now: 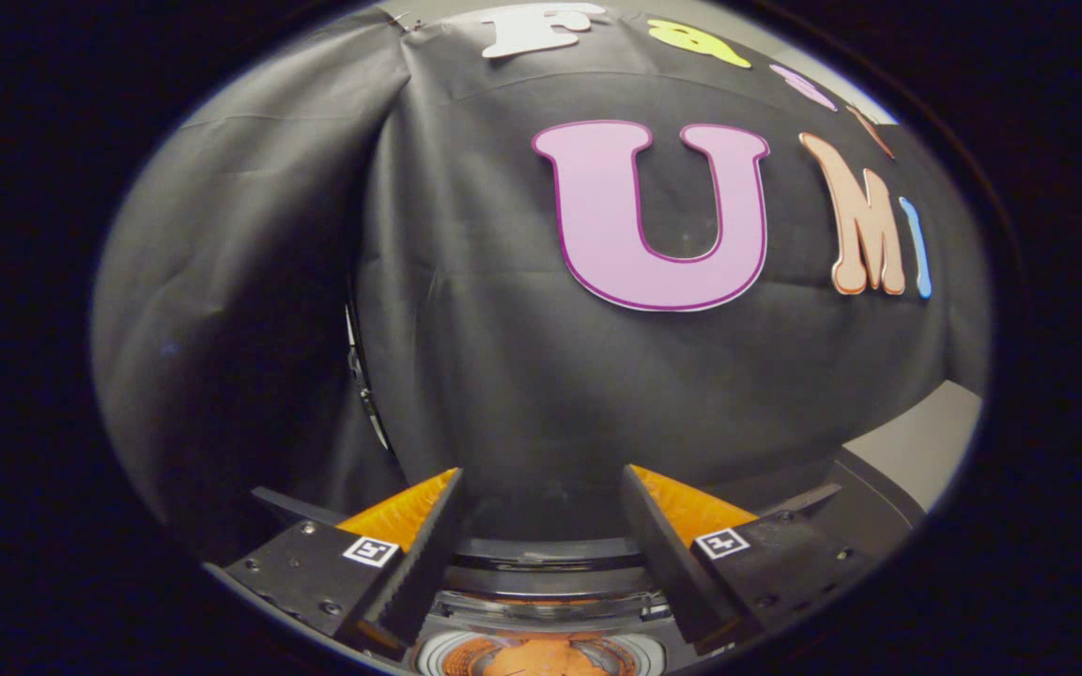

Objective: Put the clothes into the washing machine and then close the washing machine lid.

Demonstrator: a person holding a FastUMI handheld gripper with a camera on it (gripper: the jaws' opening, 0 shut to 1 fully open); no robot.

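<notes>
My gripper (541, 488) stands open, its two fingers spread wide with nothing between them. Below and between the fingers lies the round opening of the washing machine (541, 573), seen from above with its dark rim and lighter inner ring. Orange cloth (541, 660) sits down inside the drum, right under the fingers. The lid's position cannot be made out. The fingers point at the booth's black cloth wall just beyond the machine.
The black cloth wall (522, 376) hangs close behind the machine, with a fold and a thin upright strip (363, 385) showing to the left. A pale surface (926, 451) and a dark edge lie off to the right of the fingers.
</notes>
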